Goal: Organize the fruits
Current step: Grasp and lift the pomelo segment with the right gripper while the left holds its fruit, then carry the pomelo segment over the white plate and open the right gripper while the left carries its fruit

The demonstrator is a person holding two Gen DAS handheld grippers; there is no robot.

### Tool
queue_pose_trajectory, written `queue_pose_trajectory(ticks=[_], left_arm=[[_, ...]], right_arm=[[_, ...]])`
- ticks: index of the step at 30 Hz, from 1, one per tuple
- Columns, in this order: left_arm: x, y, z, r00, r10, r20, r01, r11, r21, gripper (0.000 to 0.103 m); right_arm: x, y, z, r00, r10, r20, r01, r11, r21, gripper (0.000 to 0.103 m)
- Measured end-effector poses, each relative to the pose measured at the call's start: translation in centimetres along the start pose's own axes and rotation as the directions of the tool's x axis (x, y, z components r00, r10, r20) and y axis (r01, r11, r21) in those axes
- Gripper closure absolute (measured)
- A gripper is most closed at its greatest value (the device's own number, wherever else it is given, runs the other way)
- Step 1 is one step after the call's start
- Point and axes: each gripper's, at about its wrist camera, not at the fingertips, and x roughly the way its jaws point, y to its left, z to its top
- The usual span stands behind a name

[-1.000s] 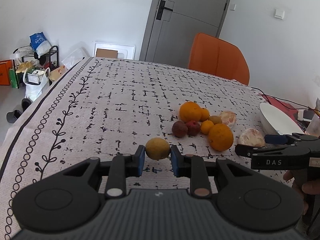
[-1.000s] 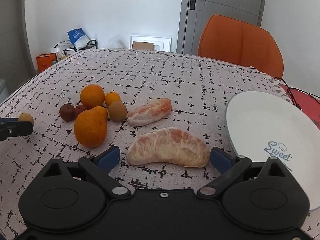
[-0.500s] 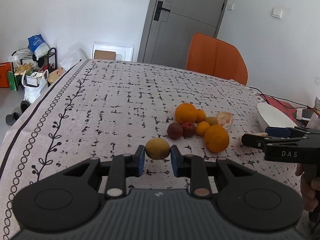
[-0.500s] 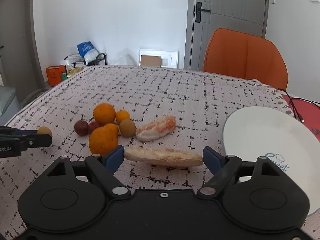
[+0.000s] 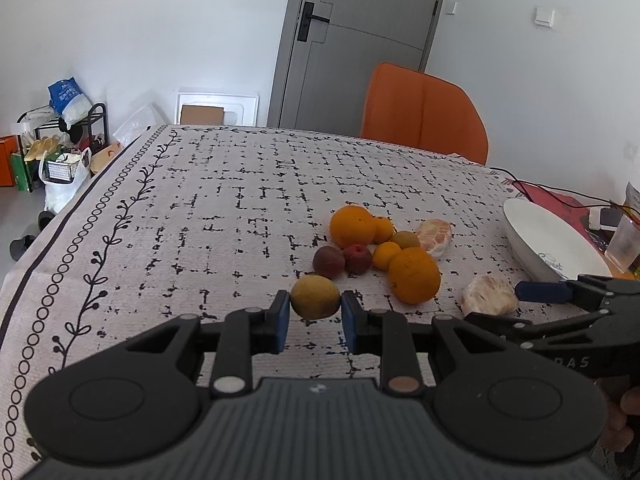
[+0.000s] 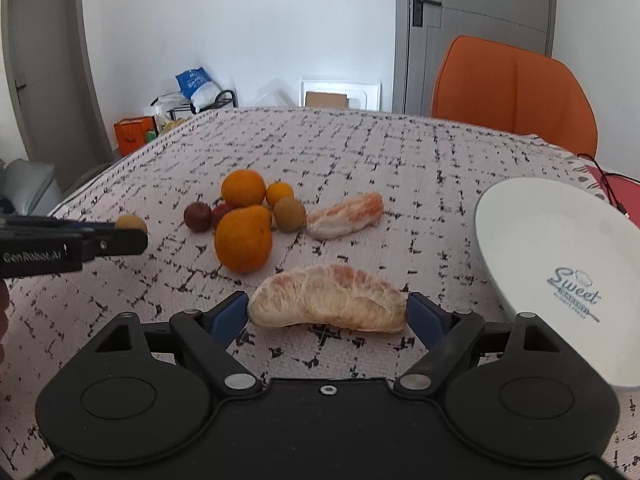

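Observation:
My left gripper (image 5: 315, 314) is shut on a small yellow-brown fruit (image 5: 315, 297), held just above the tablecloth; the right wrist view shows that fruit (image 6: 131, 222) at far left. My right gripper (image 6: 326, 308) straddles a peeled pomelo segment (image 6: 328, 304) lengthwise. Its jaws are opening, with the blue pads still against the segment's two ends. The segment rests low on the cloth. A second peeled segment (image 6: 346, 216) lies behind it. A cluster with two oranges (image 6: 243, 244), small citrus and dark red fruits (image 5: 329, 262) sits mid-table.
A white plate (image 6: 540, 240) printed "Sweet" lies at the right, close to my right gripper. An orange chair (image 5: 424, 116) stands behind the table. A red mat with cables (image 5: 560, 200) and a plastic cup (image 5: 624, 244) sit at far right. The table edge (image 5: 24, 280) runs along the left.
My right gripper's pads have drawn in from a gap on each side to the segment's ends; that view tipped up, then back down. The left gripper keeps its fruit, unmoved.

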Motion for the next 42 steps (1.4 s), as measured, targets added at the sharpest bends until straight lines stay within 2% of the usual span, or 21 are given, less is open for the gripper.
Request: queue_pose_trajectory(ticks=[7,9,19,33,42], left_arm=[[-0.2,0.4,0.0,1.000,0.006,0.001,-0.006,1.000,-0.008,0.077],[-0.2,0.4,0.0,1.000,0.005,0.001,-0.005,1.000,-0.008,0.077],[-0.1,-0.9,0.6,1.000,-0.029,0.004,0.029,0.999,0.016,0.077],[1.5,-6.4,1.7,0.994,-0.109,-0.011,0.110,0.989,0.102,0.077],[2.5,-10.1,2.2,0.988,-0.151,-0.020,0.152,0.976,0.156,0.077]], right_arm=[[1.0,0.3,-0.3,1.000,-0.006,-0.028,0.006,1.000,-0.011,0.013],[1.0,0.3,-0.3,1.000,-0.007,-0.021,0.007,1.000,-0.010,0.017],[-1.1,-0.9,0.9,0.998,-0.024,0.054,0.023,1.000,0.011,0.019],[-5.8,-5.0,1.8,0.983,-0.062,0.171,0.045,0.994,0.100,0.019],[-7.2,-8.5,0.4,0.977,-0.123,0.176,0.094,0.982,0.163,0.019]])
